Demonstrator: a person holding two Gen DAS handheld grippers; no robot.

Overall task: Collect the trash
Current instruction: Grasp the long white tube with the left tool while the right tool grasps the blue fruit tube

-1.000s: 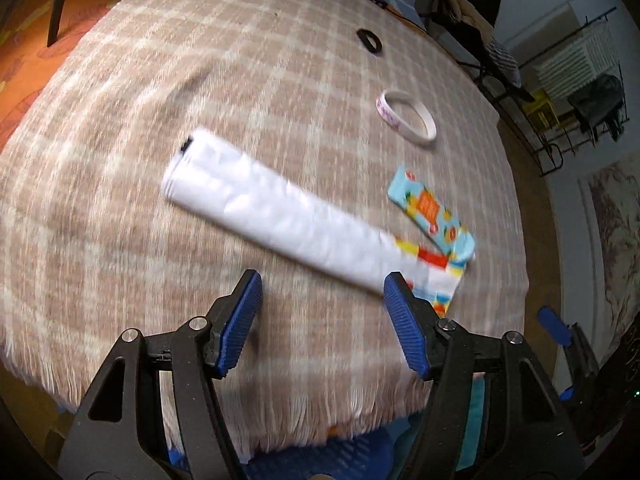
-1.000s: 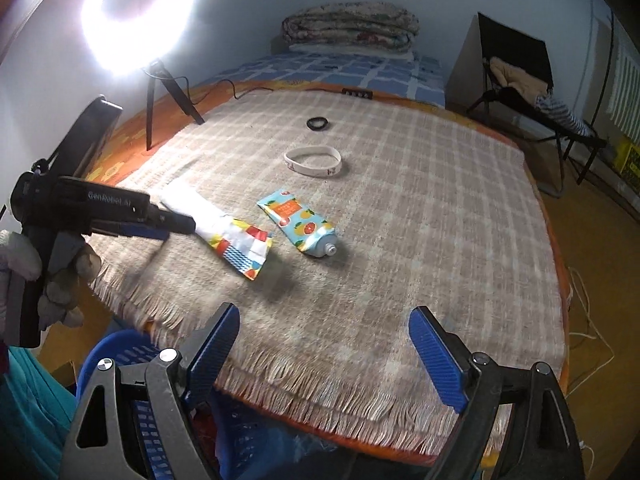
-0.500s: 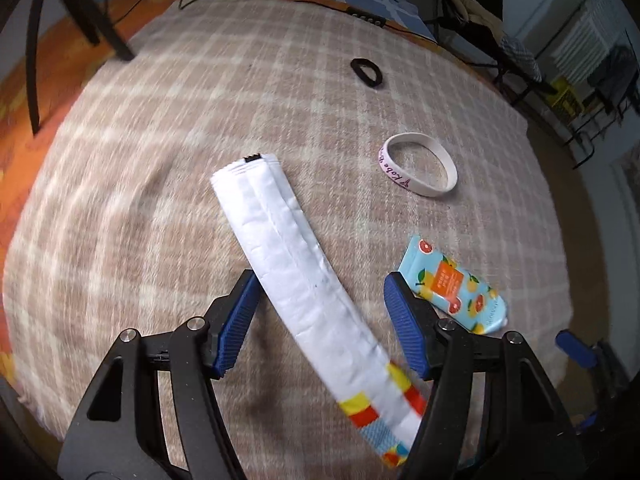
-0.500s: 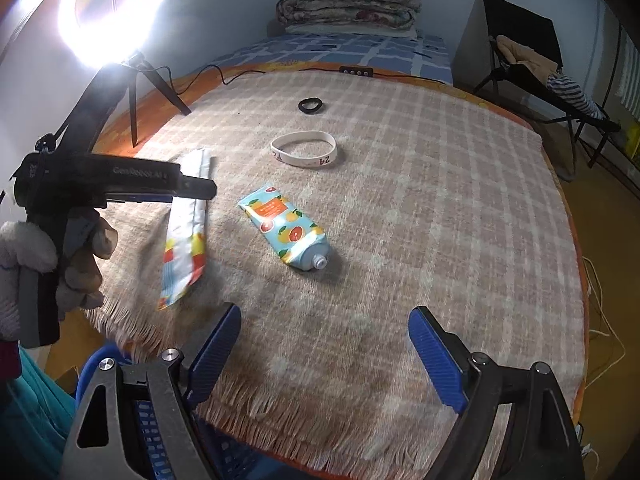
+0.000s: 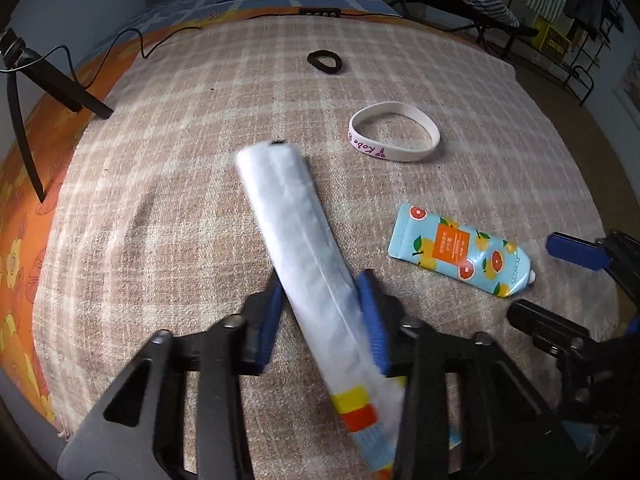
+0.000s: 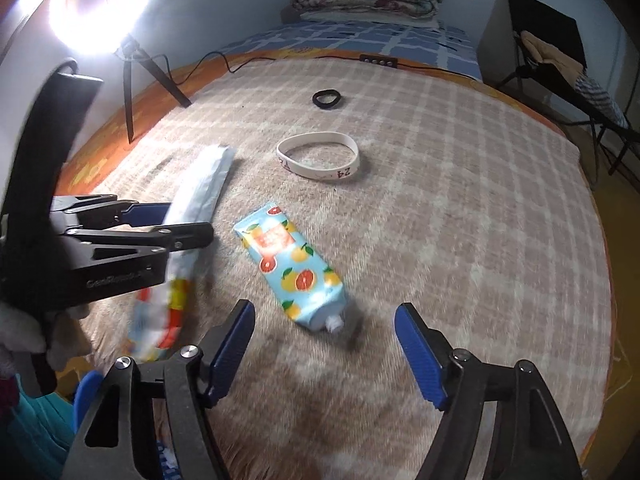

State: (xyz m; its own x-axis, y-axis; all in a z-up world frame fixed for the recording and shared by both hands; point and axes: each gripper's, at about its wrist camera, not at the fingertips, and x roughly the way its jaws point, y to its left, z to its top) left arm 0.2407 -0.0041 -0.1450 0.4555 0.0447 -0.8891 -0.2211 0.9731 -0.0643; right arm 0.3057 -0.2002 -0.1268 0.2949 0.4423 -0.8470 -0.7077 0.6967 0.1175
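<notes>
The long white wrapper (image 5: 298, 236) lies on the plaid-covered desk (image 5: 160, 200), its long axis running away from the left hand-held gripper (image 5: 322, 320), whose blue pads look closed across its near, coloured part; the right hand-held gripper (image 6: 324, 344) hovers open, farther off, facing the fruit-printed tube (image 6: 292, 268).

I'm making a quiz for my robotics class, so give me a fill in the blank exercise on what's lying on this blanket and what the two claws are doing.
1. The left claw is closed on the long ____ wrapper.
2. The right claw is ____ and holds nothing.
3. The tube printed with citrus fruit lies with its cap pointing toward the ____ claw.
4. The white wristband lies between the tube and the ____ hair tie.

Missing words: white; open; right; black
</notes>
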